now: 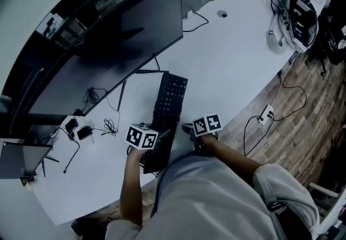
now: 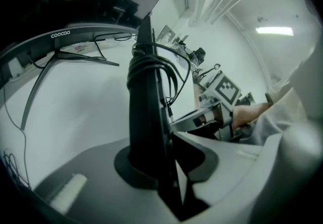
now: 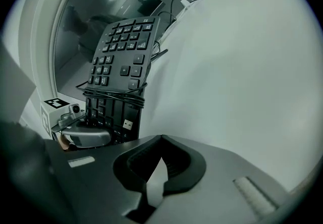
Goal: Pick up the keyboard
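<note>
The black keyboard [image 1: 171, 98] lies lengthwise on the white table [image 1: 238, 60], in front of the monitor. Its cable [image 3: 113, 96] is wound round its near part, with the USB plug [image 3: 127, 124] hanging loose. My left gripper [image 1: 157, 146] is shut on the keyboard's near end. In the left gripper view the keyboard [image 2: 146, 117] stands edge-on between the jaws of the left gripper [image 2: 162, 170]. My right gripper [image 1: 189, 130] sits just right of the keyboard, not touching it. In its own view the right gripper [image 3: 155, 167] has its jaws together with nothing between them, and the keyboard [image 3: 123, 51] shows its key face, tilted.
A wide curved monitor [image 1: 113, 33] stands behind the keyboard on a thin stand. Loose cables and adapters [image 1: 81, 128] lie at the left. A heap of cables and devices [image 1: 297, 12] fills the far right corner. A power strip [image 1: 266, 114] lies on the wooden floor past the table's edge.
</note>
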Demonstrator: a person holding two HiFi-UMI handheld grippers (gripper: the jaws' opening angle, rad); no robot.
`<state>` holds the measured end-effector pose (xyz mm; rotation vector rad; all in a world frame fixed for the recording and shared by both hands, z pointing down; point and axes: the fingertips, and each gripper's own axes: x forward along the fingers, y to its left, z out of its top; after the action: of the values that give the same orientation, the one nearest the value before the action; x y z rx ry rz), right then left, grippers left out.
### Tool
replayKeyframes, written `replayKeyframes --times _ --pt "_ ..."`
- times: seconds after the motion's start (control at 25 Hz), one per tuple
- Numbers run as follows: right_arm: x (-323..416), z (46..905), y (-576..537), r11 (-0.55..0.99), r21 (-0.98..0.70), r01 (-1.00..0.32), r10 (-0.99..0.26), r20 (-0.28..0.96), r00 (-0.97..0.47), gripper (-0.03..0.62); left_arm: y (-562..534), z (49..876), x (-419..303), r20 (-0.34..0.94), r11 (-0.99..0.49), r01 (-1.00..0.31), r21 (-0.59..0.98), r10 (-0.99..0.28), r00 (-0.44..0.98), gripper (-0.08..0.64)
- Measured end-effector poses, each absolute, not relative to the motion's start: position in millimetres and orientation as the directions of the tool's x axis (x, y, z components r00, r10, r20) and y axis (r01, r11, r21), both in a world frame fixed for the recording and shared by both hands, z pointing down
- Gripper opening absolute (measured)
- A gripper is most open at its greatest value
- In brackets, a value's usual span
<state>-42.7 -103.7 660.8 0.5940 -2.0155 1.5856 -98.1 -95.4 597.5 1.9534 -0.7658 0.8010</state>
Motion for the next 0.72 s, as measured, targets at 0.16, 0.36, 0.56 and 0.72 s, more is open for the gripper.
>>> replayKeyframes --times 0.16,0.36,0.56,0.72 --pt "-45 653 -106 0.231 -0.765 -0.601 -0.036 0.61 -0.791 -0.005 -99 592 -100 0.749 -0.43 -0.758 0.49 -0.238 0.619 0.0" --pt "-45 642 -110 0.207 -0.788 -0.579 -0.053 0.582 -0.811 -0.005 -101 581 -106 0.733 -0.427 -0.77 0.474 -0.294 0.614 0.0" --pt "-46 632 -110 0.231 -0.787 -0.572 -0.056 0.576 -0.815 -0.005 -102 569 -116 0.708 -0.406 -0.789 0.462 -0.367 0.604 0.0" --pt "-49 626 -115 0.223 -0.796 -0.563 -0.054 0.566 -0.822 -0.005 -105 557 -125 0.685 -0.399 -0.799 0.449 -0.42 0.595 0.0"
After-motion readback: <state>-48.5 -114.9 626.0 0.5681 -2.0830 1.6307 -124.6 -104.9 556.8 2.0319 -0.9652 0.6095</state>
